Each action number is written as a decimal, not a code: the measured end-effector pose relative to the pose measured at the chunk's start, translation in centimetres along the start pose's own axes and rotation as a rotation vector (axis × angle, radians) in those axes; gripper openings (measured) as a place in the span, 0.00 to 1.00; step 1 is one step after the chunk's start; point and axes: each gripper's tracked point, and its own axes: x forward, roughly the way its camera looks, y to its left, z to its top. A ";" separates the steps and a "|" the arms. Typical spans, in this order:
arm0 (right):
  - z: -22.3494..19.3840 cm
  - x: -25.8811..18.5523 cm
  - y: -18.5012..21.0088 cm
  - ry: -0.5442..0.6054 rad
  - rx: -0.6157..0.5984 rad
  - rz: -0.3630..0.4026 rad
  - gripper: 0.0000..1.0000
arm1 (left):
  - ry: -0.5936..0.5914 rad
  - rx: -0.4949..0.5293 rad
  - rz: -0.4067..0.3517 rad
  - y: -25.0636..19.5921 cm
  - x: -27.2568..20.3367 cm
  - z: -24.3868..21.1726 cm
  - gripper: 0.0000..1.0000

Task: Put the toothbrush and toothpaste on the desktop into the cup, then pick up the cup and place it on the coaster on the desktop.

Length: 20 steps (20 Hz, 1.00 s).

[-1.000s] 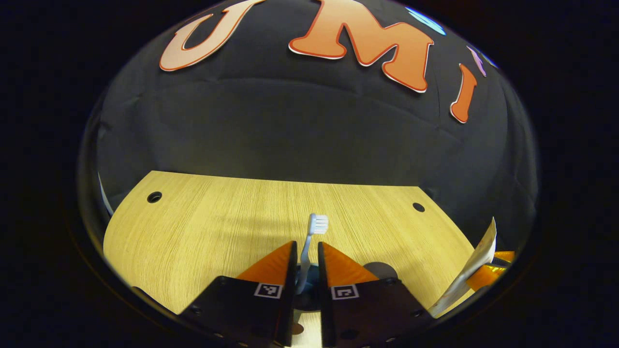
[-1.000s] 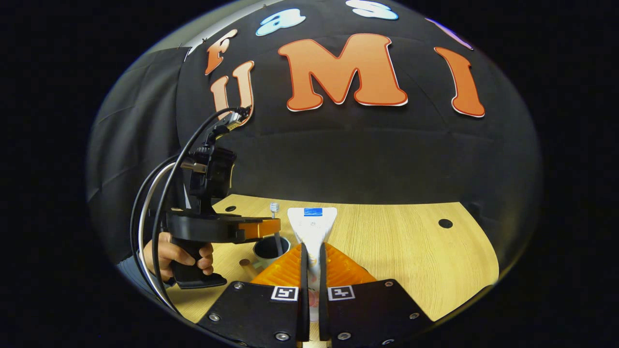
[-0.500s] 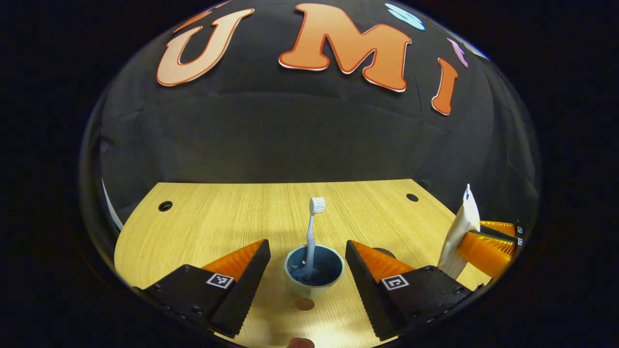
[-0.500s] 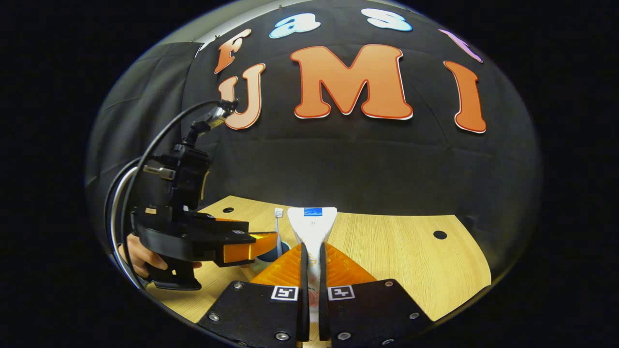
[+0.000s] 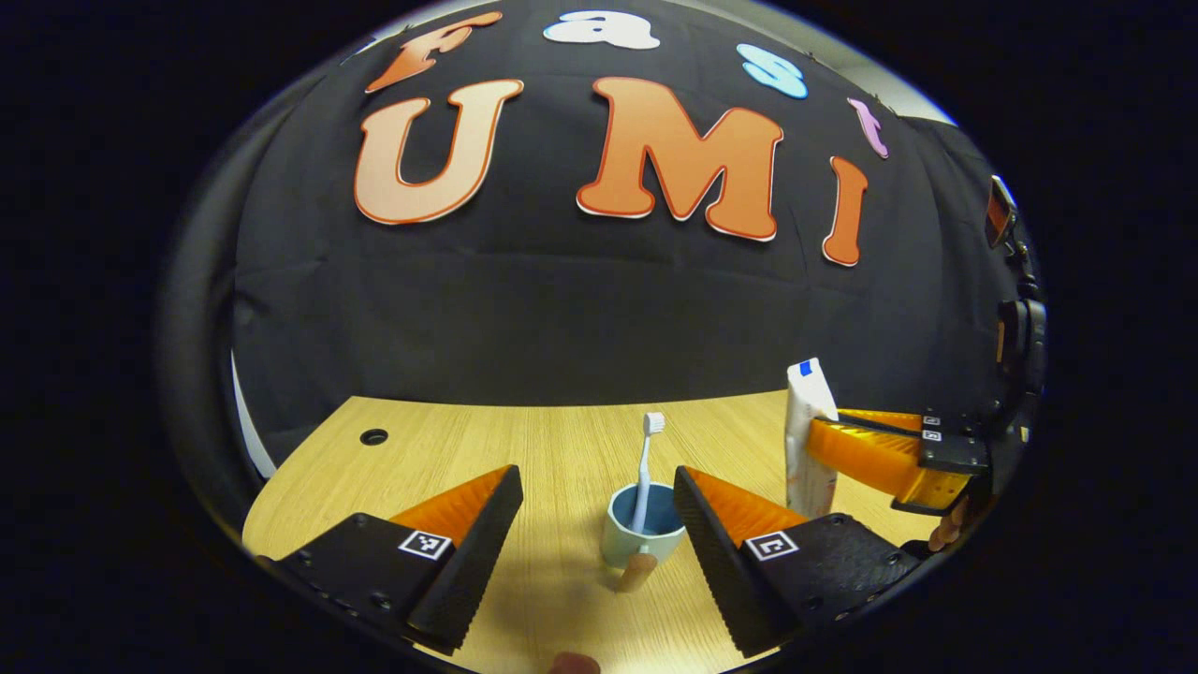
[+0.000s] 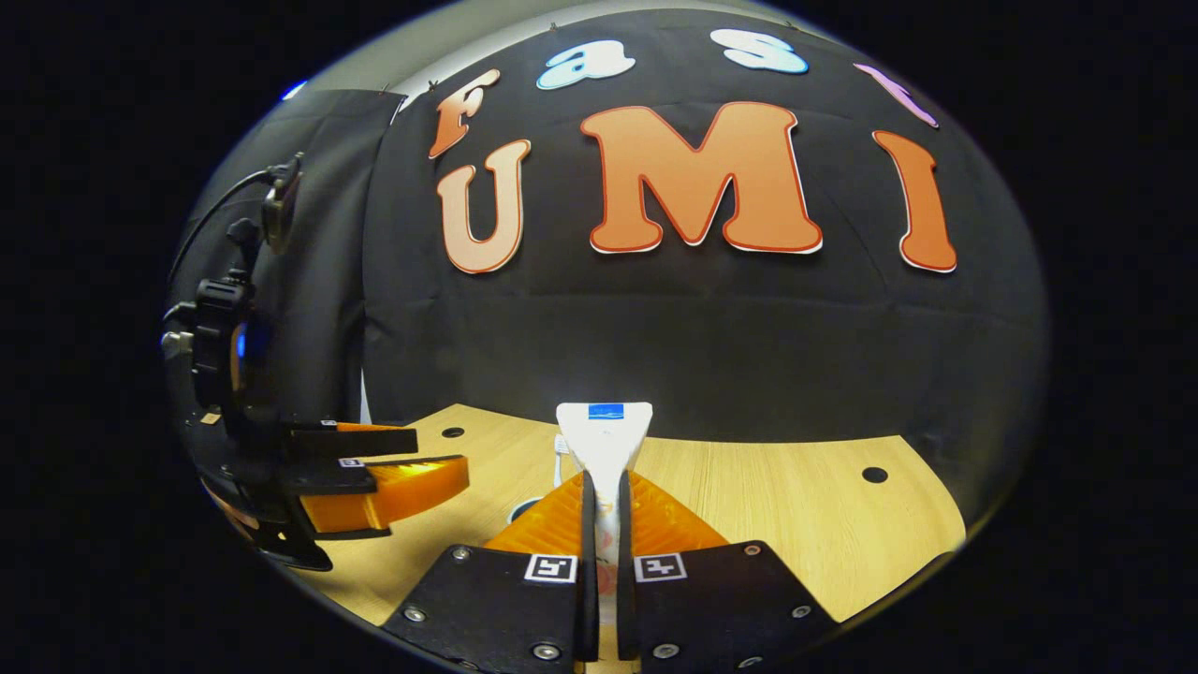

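The left gripper (image 5: 588,524) stood released before the cup (image 5: 642,535) holding the toothbrush (image 5: 646,468), while the right gripper (image 6: 606,524) clenched the toothpaste (image 6: 605,438).

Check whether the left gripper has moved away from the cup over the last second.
Yes. The left gripper has let go of the toothbrush, opened, and pulled back from the cup, which looks smaller and farther on the desktop.

Dim, sharp, fisheye-bent edges
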 end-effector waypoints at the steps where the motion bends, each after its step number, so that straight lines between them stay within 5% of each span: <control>1: 0.3 0.6 0.4 -0.014 0.003 0.005 0.08 | -0.022 0.004 0.004 0.4 -0.3 0.5 0.98; 11: 2.9 5.7 4.4 -0.162 0.056 0.086 0.08 | -0.120 0.007 0.069 3.6 -3.4 0.1 0.98; 20: 0.0 10.0 6.6 -0.212 0.047 0.133 0.08 | -0.111 0.017 0.099 4.6 -2.5 -2.7 0.98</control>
